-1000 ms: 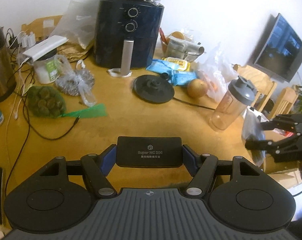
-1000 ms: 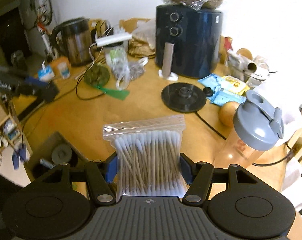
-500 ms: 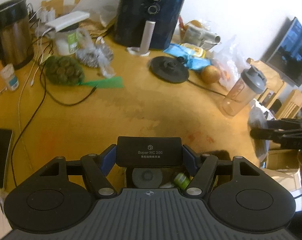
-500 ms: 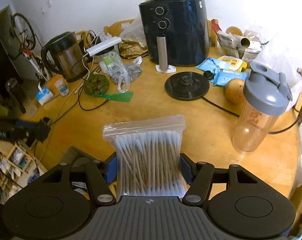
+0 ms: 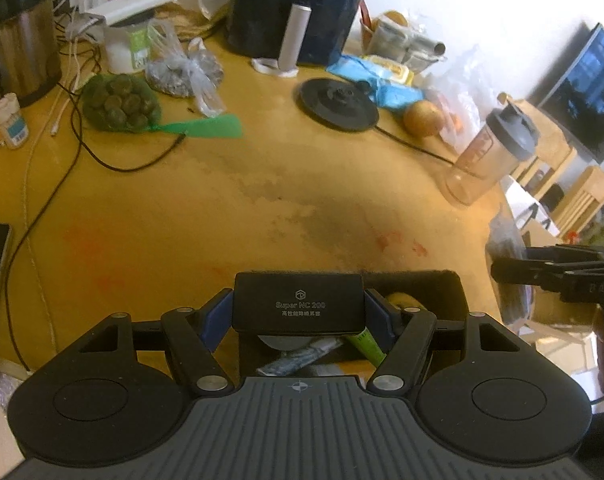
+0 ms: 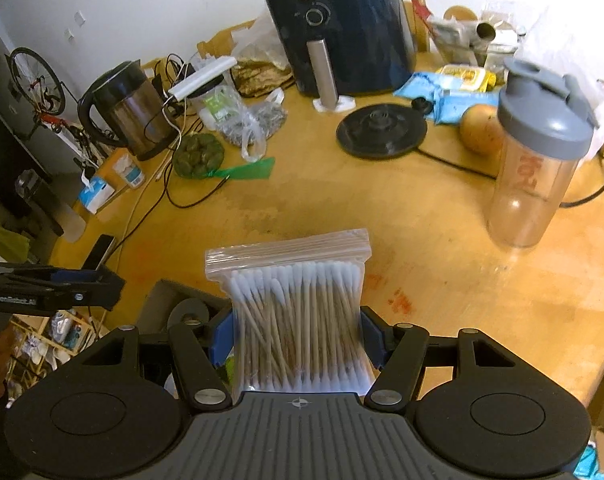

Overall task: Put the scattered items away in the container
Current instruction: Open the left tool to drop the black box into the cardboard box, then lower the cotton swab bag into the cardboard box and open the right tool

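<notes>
your left gripper [image 5: 297,316] has its jaws pinching a black case [image 5: 297,300] above the dark container [image 5: 414,280] at the near edge of the wooden surface [image 5: 261,200]. your right gripper [image 6: 297,336] has its jaws clamped on a bag of cotton swabs [image 6: 293,300], just beside that container [image 6: 161,300].

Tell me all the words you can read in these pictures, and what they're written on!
"Super NC 200": on the black case held in the left claw. Small characters sit beneath it, too tiny to read.
"GenRobot.AI": roughly, on the left claw's side, in the right wrist view.
Red letters on the shaker bottle: too blurred.
Labels on the wipes packs and small white bottle: unreadable.
</notes>
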Demonstrator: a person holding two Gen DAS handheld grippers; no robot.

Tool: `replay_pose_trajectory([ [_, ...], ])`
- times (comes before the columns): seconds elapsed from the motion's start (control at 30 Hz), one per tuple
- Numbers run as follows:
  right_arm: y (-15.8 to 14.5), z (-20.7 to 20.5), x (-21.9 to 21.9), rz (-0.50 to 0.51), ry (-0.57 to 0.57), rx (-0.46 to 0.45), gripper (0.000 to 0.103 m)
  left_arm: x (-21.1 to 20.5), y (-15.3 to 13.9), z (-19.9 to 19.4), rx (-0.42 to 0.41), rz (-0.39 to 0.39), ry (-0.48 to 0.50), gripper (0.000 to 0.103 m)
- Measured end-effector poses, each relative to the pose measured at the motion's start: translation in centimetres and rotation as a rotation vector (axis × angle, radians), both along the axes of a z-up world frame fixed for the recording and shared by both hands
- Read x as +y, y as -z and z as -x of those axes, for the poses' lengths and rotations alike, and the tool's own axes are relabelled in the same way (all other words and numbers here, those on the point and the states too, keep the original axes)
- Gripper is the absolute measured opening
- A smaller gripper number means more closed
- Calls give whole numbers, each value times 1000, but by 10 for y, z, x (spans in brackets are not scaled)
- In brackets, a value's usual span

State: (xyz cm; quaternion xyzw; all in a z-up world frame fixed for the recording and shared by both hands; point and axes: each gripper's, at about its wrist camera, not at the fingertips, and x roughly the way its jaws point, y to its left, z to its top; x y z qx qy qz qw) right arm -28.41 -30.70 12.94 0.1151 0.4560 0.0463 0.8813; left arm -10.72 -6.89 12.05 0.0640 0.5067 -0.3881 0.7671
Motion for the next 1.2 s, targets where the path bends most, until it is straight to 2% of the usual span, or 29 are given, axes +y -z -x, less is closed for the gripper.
replay_pose_trajectory([
  [0.13,2,2,5,-8,-6,9,66,-7,5,3,14,-12,17,68],
  [0.4,1,12,4,-16,31,18,66,-12,11,-4,64,-11,-16,69],
  [0.5,1,15,2,-14,47,20,66,-11,12,-7,93,-9,-40,74],
  [0.53,1,16,1,-13,53,18,66,-9,10,-7,88,-5,-50,82],
  [0.63,0,16,-5,-20,72,12,66,-3,2,-3,49,19,-66,91],
  [0.9,-1,15,-3,-24,125,4,67,13,-4,-4,-35,-26,-83,94],
  [0.93,-1,15,0,-30,131,6,67,14,-3,-4,-41,-45,-90,99],
  [1.0,2,13,6,-37,147,15,67,19,-2,-6,-42,-74,-104,103],
  [1.2,8,10,31,-54,150,47,67,35,4,-8,-24,-105,-88,103],
])
